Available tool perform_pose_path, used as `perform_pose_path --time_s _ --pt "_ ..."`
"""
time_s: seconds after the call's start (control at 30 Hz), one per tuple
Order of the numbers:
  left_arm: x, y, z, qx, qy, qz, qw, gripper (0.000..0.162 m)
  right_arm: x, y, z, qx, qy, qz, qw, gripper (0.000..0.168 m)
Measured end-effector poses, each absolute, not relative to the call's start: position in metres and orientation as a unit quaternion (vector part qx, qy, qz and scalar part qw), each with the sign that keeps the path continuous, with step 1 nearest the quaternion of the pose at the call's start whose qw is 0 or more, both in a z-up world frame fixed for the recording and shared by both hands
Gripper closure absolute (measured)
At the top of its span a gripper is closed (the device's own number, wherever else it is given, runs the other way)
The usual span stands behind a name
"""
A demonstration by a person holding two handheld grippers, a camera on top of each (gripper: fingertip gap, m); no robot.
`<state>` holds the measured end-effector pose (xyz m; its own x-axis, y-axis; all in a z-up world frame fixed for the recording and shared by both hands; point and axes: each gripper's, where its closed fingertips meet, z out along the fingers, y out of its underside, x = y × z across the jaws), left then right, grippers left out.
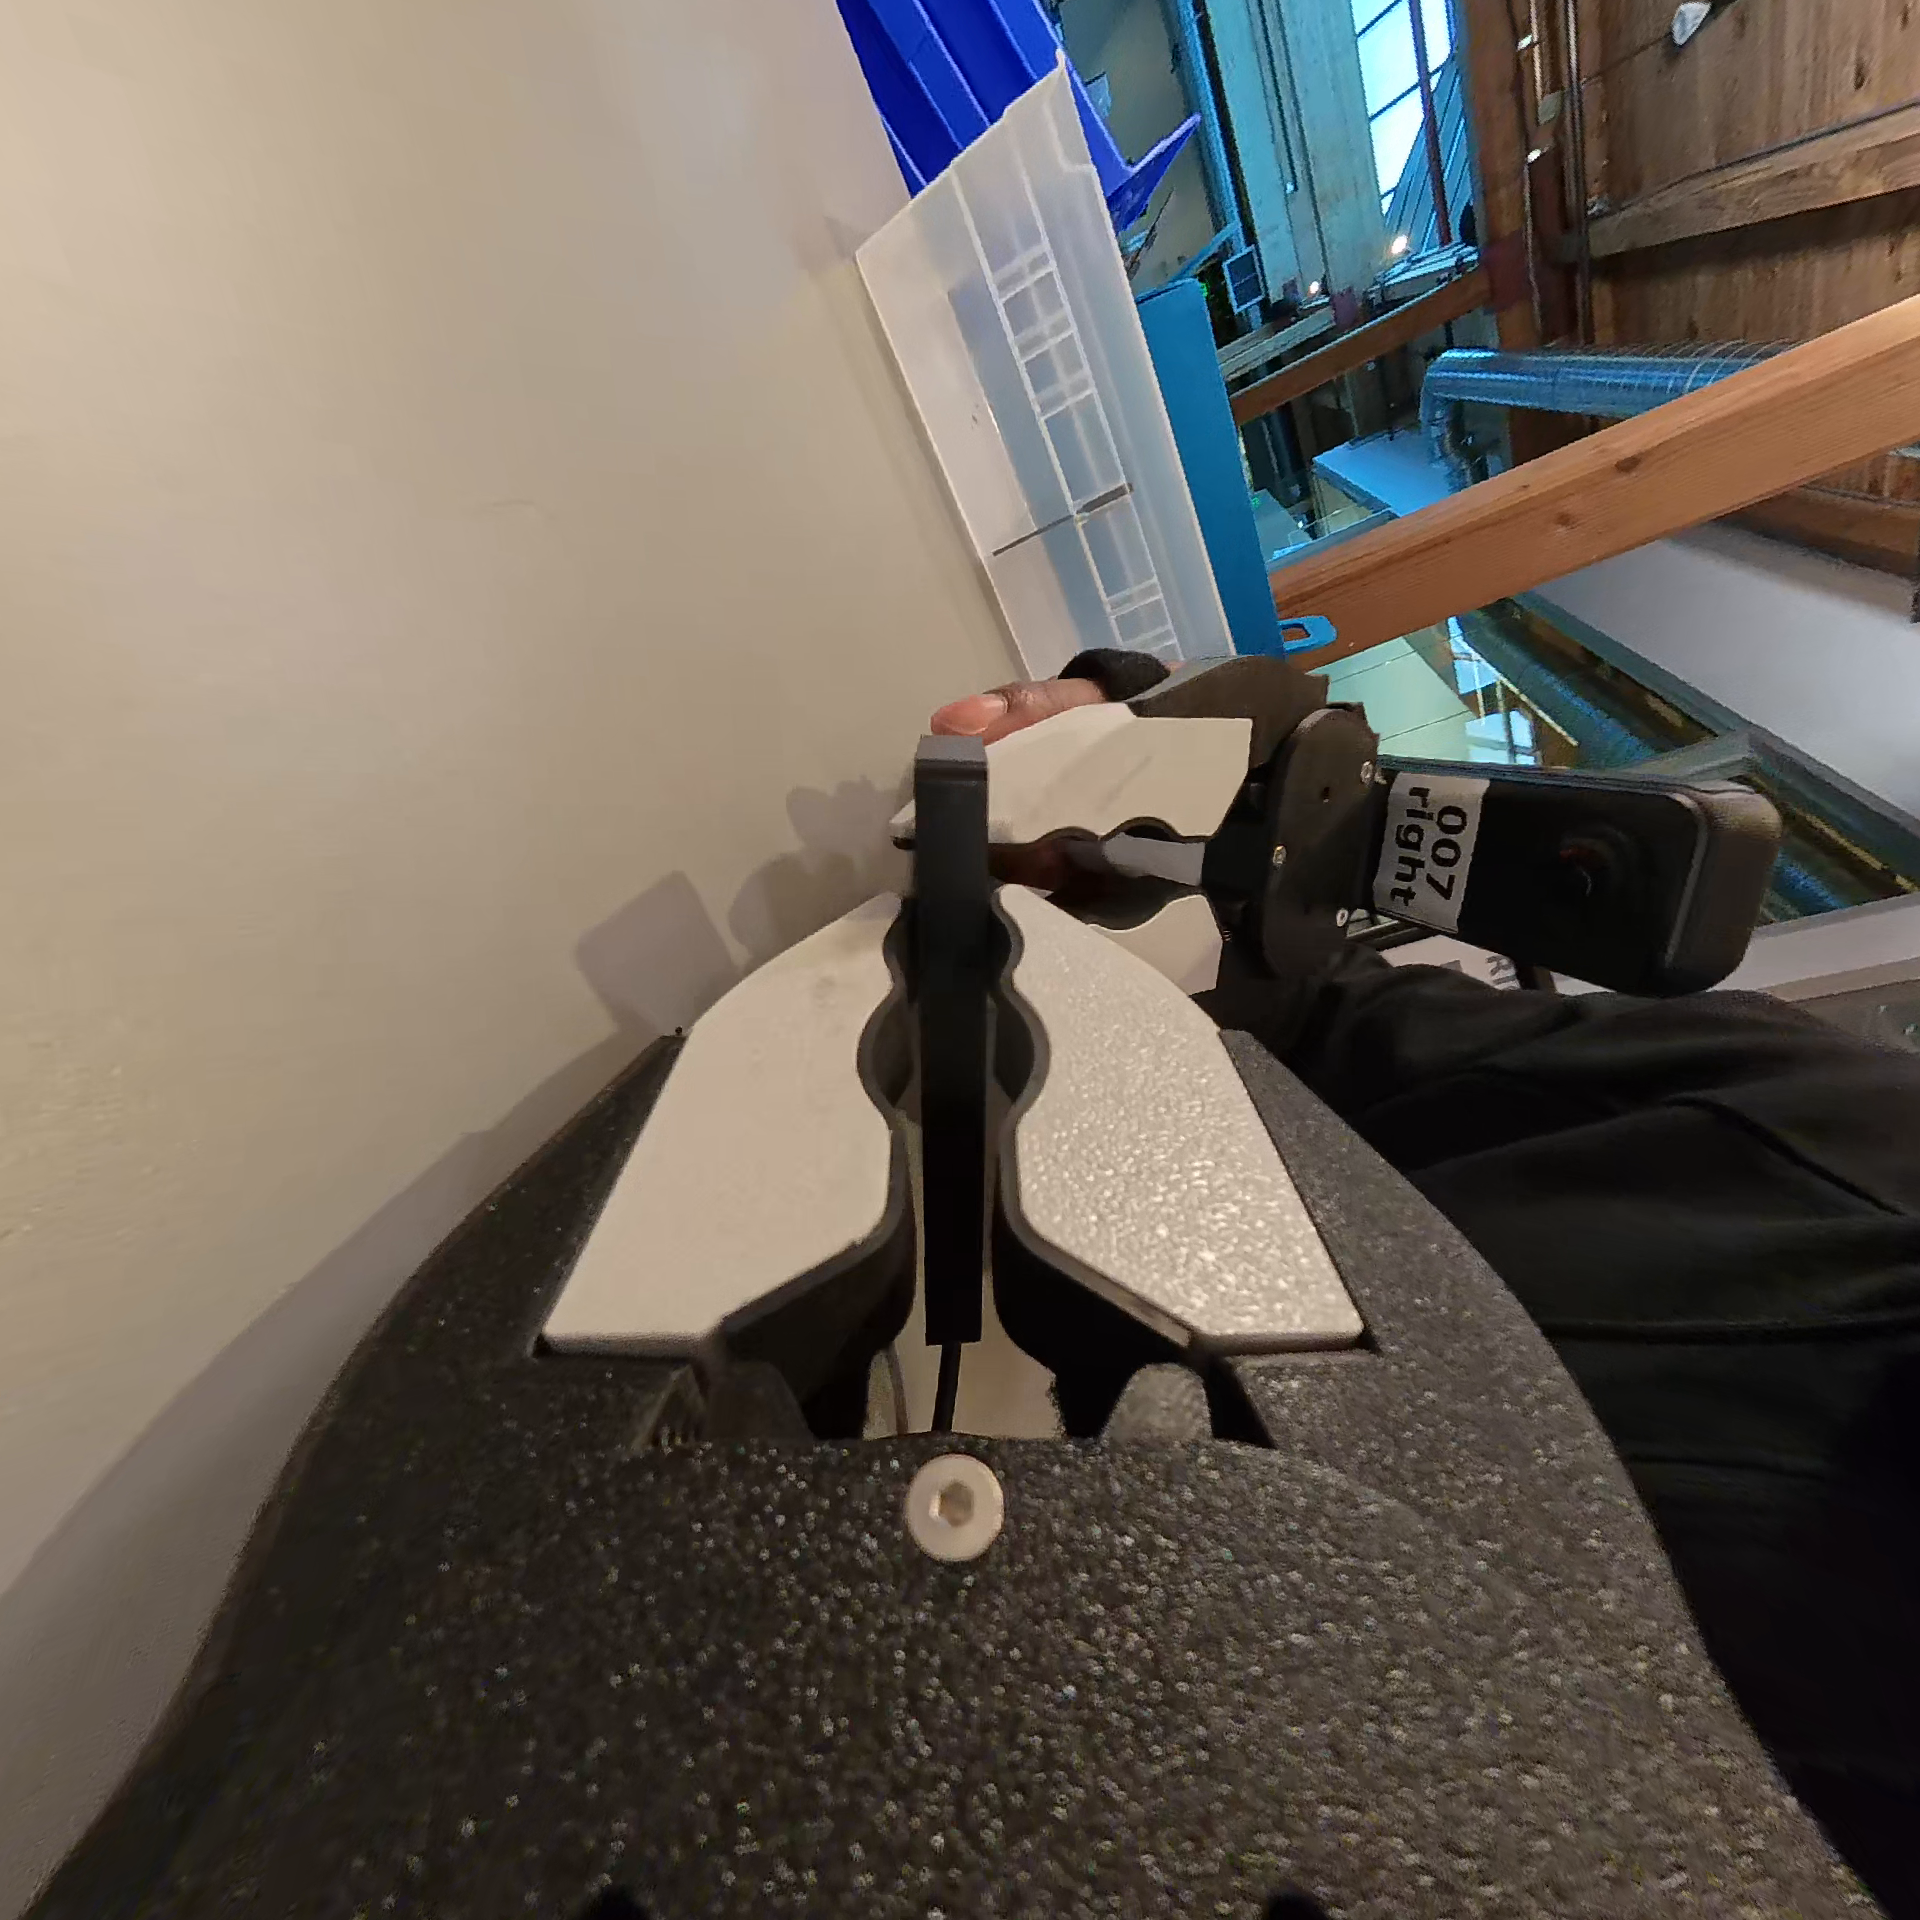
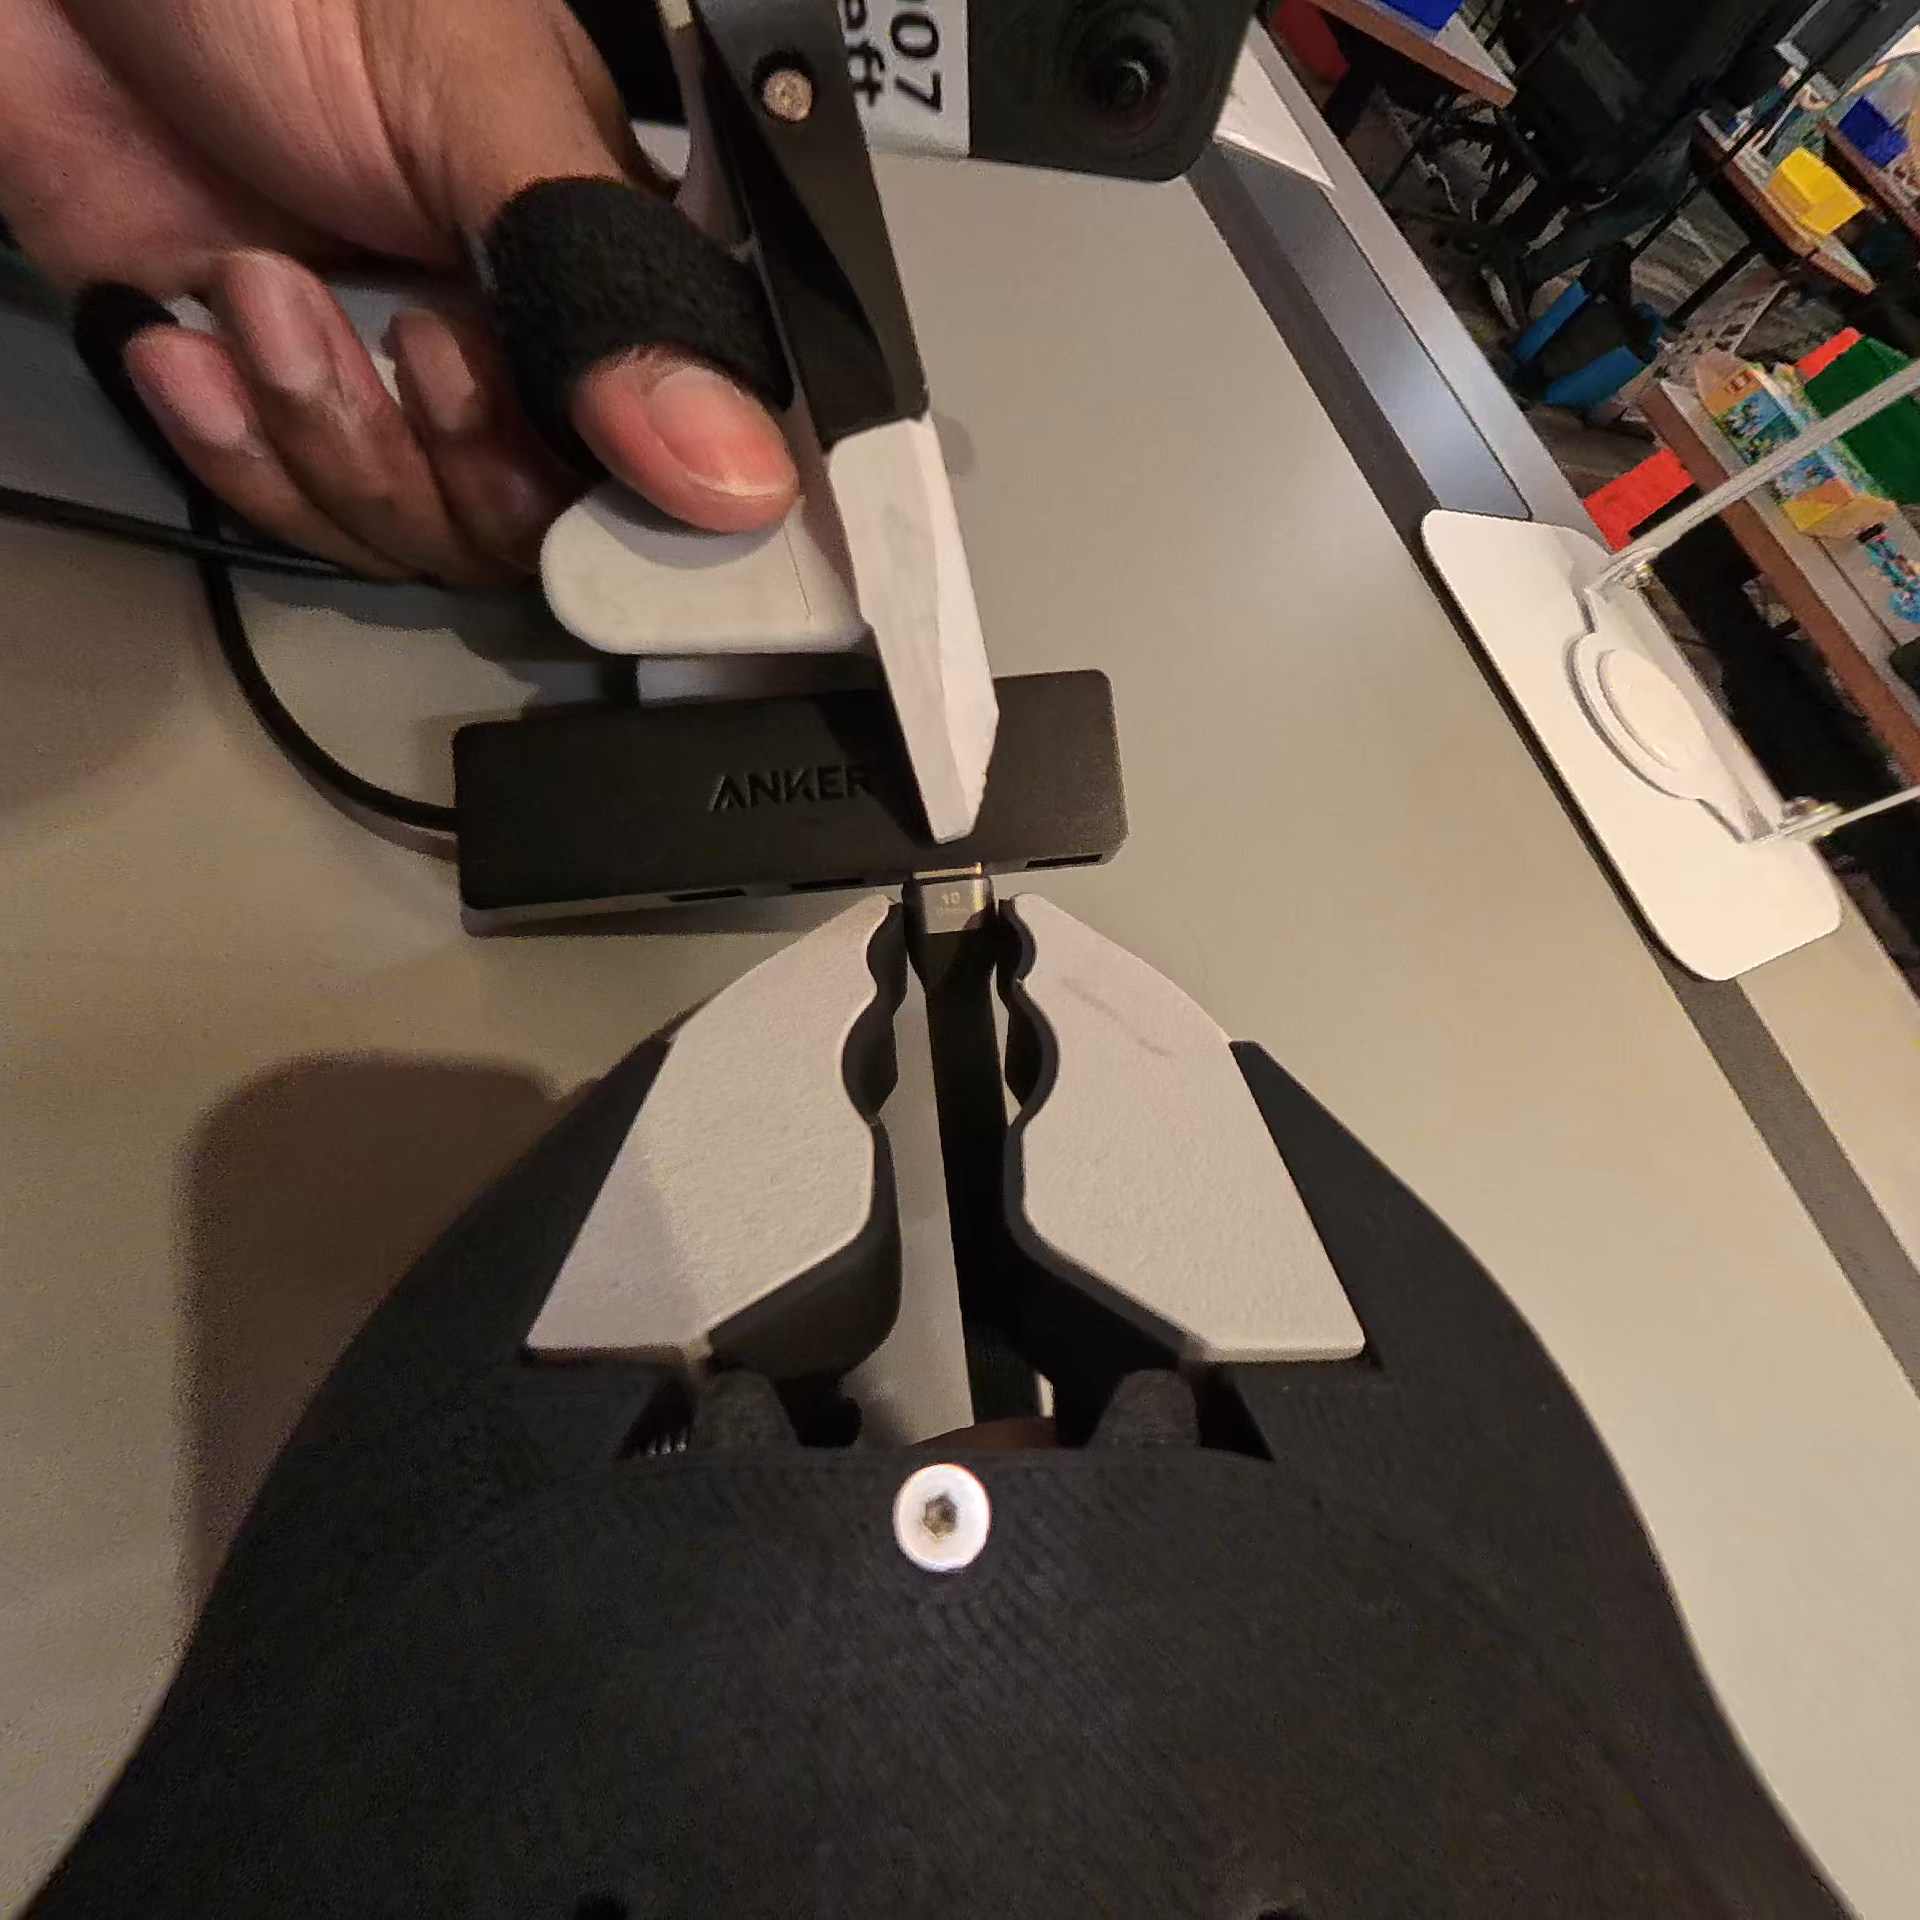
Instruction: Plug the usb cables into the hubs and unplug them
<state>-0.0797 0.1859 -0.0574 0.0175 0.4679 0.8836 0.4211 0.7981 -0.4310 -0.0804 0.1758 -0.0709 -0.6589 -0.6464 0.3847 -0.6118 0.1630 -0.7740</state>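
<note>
The left gripper (image 1: 951, 914) is pinching the flat black rectangular plastic hub (image 2: 790, 800) edgewise against the pale grey tabletop (image 2: 1247, 935). The right gripper (image 2: 948, 914) is clamping the dark metal-tipped USB plug (image 2: 950, 904), whose tip is sitting at a port on the hub's near edge. Insertion depth is not discernible. Risk: any tilt of the plug is likely to jam it or lever the hub loose.

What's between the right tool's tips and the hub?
Only the plug's metal end, seen in the right wrist view. The right tool is shut on the plug, which meets the hub's front edge. No bare table shows in that gap.
</note>
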Motion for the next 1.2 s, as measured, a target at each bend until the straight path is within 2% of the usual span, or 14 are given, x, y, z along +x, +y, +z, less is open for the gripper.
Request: perform_pose_path --time_s 0.3,0.4,0.43,0.6,0.9,1.2 --pt "-0.079 0.186 -0.049 -0.319 -0.685 0.038 0.654 0.152 -0.082 0.180 -0.064 -0.428 0.738 -0.521 0.030 0.154" --pt "-0.061 0.130 -0.043 -0.212 -0.700 0.088 0.676 0.152 -0.110 0.174 -0.070 -0.411 0.756 -0.509 -0.011 0.154" --pt "-0.053 0.116 -0.041 -0.196 -0.698 0.099 0.682 0.152 -0.119 0.173 -0.066 -0.392 0.763 -0.514 0.002 0.154" --pt "-0.057 0.131 -0.043 -0.263 -0.694 0.099 0.663 0.151 -0.129 0.171 -0.060 -0.367 0.769 -0.523 0.030 0.154" --pt "-0.058 0.136 -0.046 -0.282 -0.694 0.096 0.656 0.151 -0.128 0.168 -0.063 -0.359 0.780 -0.511 0.037 0.154" --pt "-0.059 0.138 -0.048 -0.296 -0.698 0.106 0.644 0.152 -0.112 0.178 -0.056 -0.343 0.785 -0.510 0.085 0.154"
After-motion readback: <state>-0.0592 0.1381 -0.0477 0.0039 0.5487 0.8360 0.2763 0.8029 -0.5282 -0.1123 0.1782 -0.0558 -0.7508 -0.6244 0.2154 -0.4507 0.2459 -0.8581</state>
